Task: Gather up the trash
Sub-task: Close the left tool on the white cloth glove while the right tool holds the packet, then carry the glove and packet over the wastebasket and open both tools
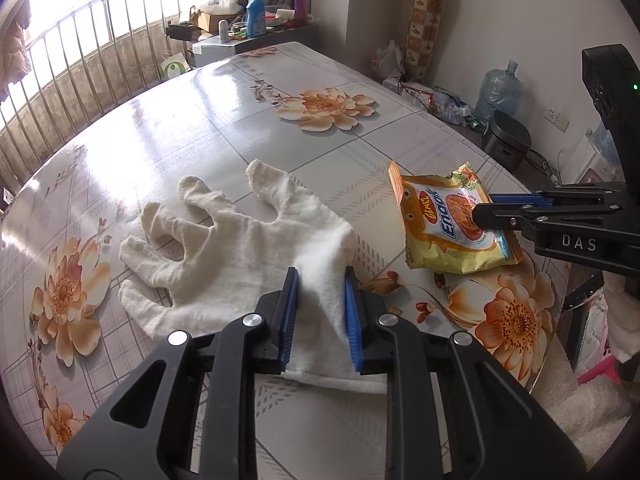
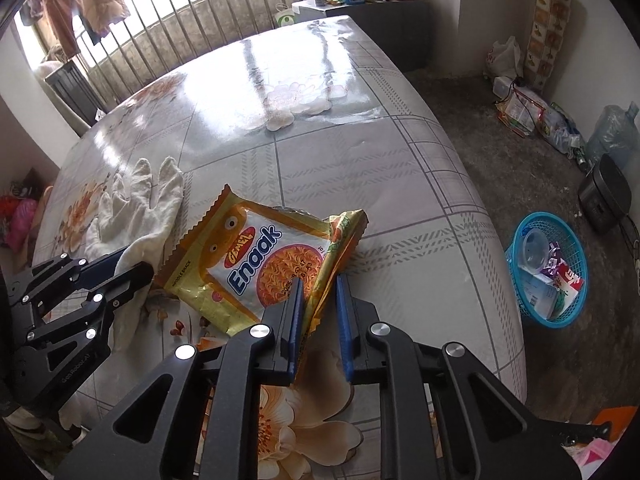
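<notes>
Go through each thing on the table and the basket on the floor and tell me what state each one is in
White glove: flat on table, cuff pinched by left gripper.
Noodle packet: crumpled, torn edge clamped by right gripper.
Blue basket: upright on floor, partly filled with trash.

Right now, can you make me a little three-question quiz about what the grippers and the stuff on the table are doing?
1. True or false: the left gripper is closed on the glove.
2. What does the right gripper pinch? A) a bottle B) the noodle packet C) a spoon
3. Fill in: the blue basket with trash in it sits on the ____, not on the table.

Key: 1 true; 2 B; 3 floor
</notes>
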